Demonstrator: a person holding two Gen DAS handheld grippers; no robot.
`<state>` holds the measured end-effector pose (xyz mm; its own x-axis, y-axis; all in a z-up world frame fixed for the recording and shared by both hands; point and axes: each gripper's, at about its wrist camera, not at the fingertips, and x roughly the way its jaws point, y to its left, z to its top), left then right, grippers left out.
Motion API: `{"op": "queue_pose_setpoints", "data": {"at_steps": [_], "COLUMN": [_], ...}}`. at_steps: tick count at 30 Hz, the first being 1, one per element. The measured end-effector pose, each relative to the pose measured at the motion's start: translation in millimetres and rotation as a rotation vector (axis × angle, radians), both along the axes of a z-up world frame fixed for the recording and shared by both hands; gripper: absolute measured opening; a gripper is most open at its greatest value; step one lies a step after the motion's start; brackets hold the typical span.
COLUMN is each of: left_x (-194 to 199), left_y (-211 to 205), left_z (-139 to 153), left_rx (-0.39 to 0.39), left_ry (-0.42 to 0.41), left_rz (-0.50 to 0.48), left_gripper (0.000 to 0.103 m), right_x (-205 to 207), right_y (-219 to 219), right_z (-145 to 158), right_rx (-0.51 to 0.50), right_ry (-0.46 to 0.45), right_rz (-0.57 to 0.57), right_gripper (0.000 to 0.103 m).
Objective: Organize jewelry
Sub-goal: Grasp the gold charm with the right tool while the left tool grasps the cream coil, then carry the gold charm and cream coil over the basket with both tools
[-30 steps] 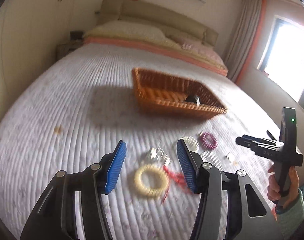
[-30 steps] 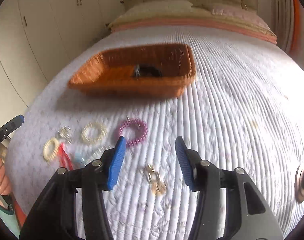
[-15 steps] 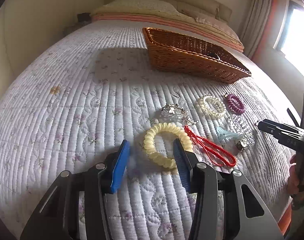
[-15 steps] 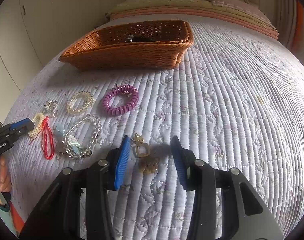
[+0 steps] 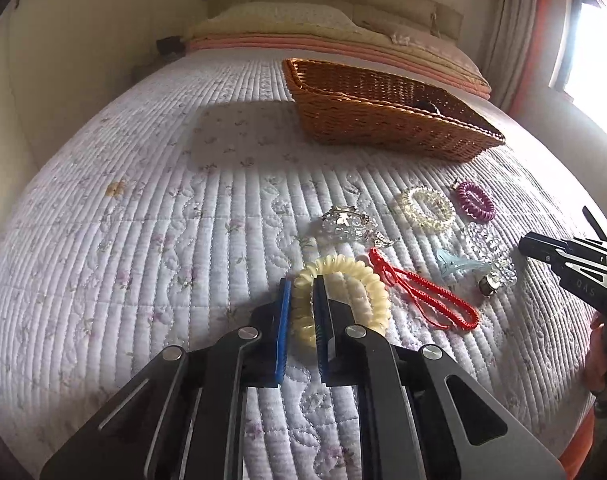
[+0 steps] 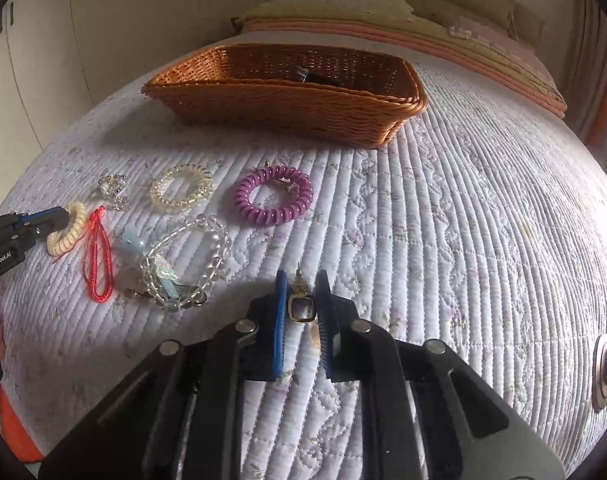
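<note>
On the quilted bed lies a cream spiral hair tie. My left gripper has its blue pads on the tie's left side, and the jaws are closing with the coil between them. A gold square earring sits between the pads of my right gripper, whose jaws are closing too and touch the earring's frame. Both pieces still rest on the quilt. A brown wicker basket stands further up the bed with a dark item inside.
Loose on the quilt between the grippers lie a red cord, a crystal brooch, a clear spiral tie, a purple spiral tie, a clear bead bracelet and a pale blue clip. Pillows lie beyond the basket.
Both grippers came down to the quilt and their jaws narrowed. The left now pinches the cream tie, and the right has closed around the gold earring.
</note>
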<state>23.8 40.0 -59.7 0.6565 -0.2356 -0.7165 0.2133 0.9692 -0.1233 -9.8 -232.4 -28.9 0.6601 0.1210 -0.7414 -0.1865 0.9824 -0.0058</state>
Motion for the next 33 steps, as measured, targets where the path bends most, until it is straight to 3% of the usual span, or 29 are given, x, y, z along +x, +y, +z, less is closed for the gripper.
{"op": "queue_pose_setpoints", "data": {"at_steps": [7,16,24,33], "left_x": [-12,1,46,146], "left_y": [-4,-22,-47,-68], "left_z": [21,77,114,96], "left_rx": [-0.039,-0.091,-0.108,-0.115], "left_ry": [-0.056,-0.173,-0.259,-0.206], "left_rz": [-0.016,-0.057,-0.109,-0.106], "left_gripper": [0.008,0.008,0.008,0.009], "right_x": [-10,-5,43,151], "right_y": [0,-7,-10,-7], "right_z": [17,77,126,124], "right_rx": [0.031,0.112,0.168,0.260], "right_ry": [-0.038,-0.145,-0.208,-0.113], "right_rz": [0.005,0.013,0.020,-0.005], "right_gripper": [0.012,0.012,0.012,0.012]}}
